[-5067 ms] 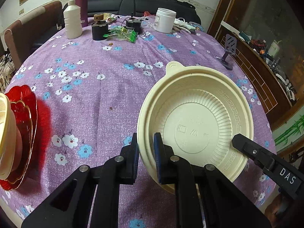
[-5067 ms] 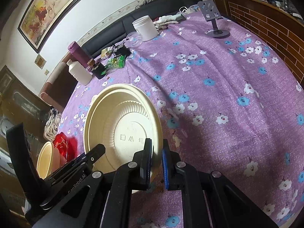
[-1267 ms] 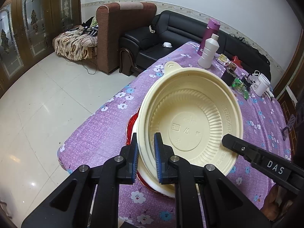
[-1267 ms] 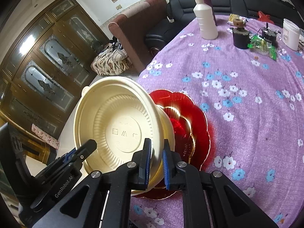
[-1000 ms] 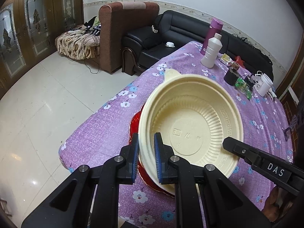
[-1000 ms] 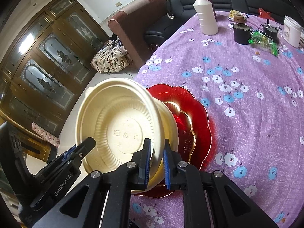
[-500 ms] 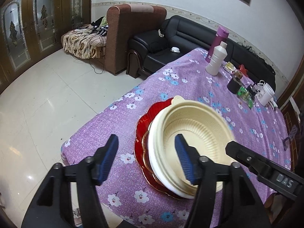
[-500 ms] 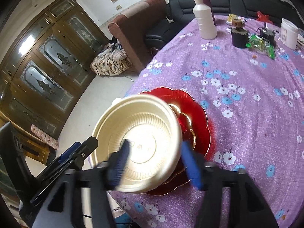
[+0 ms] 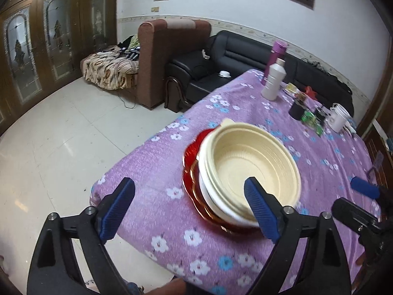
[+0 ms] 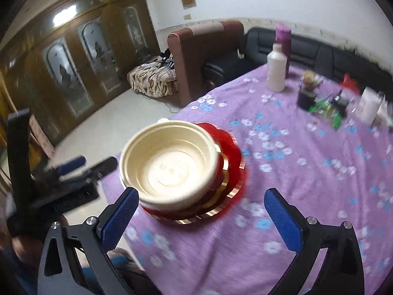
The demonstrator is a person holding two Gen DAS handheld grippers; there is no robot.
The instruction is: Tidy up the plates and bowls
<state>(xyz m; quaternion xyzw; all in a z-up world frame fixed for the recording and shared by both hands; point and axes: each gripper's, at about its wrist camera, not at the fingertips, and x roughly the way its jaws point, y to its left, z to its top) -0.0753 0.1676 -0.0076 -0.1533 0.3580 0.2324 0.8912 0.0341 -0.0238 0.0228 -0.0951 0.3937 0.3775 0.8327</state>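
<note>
Left tongs (image 9: 189,201) and right tongs (image 10: 200,207) are both opening wide, empty. The cream bowl (image 9: 253,164) sits nested on the stack atop the red plates (image 9: 190,172), near the surface's (image 9: 152,162) corner. Release step; next, probably fetching any remaining dish.

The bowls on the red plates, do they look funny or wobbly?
A little. The cream bowls sit off-centre on the red plates, pushed toward the table's near edge and overhanging the plates there in the right wrist view. They look level. Nothing spilled or broken. Both grippers, left and right, are opening and hold nothing.
</note>
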